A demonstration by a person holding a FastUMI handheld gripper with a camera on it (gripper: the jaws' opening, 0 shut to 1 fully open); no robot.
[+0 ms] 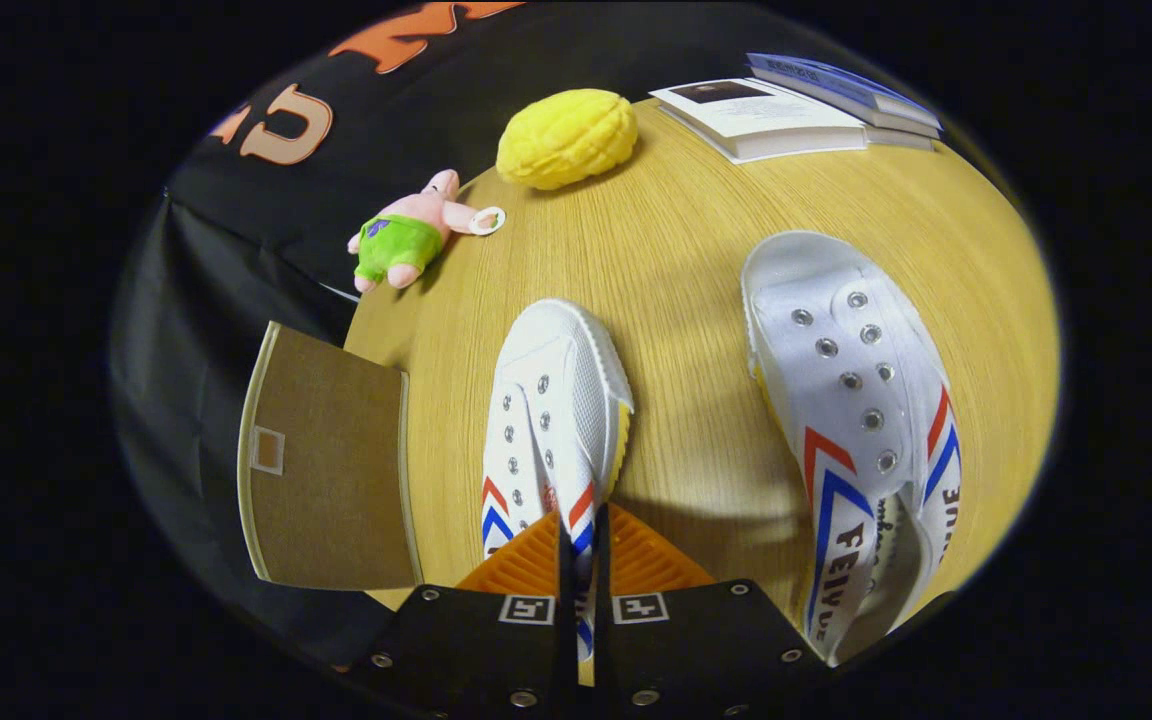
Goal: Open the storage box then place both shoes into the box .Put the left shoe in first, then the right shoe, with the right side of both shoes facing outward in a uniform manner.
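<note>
While your gripper [584, 545] pinches the near side wall of the left-hand shoe [551, 420], the second shoe [861, 420] lies free on the table [676, 250].

Your fingers are drawn almost together, one on each side of the thin canvas beside that shoe's opening, with just a slit between them filled by the fabric. That shoe is white canvas with empty metal eyelets, red and blue chevrons by the fingers and a yellowish sole edge, its toe pointing to the far side. To its right, well apart, the other shoe matches it, toe also far, printed lettering along its side. A brown flat panel [326, 465], possibly the storage box or its lid, overhangs the table's left edge near the gripped shoe. You are aiming the gripper steeply down at the tabletop.
</note>
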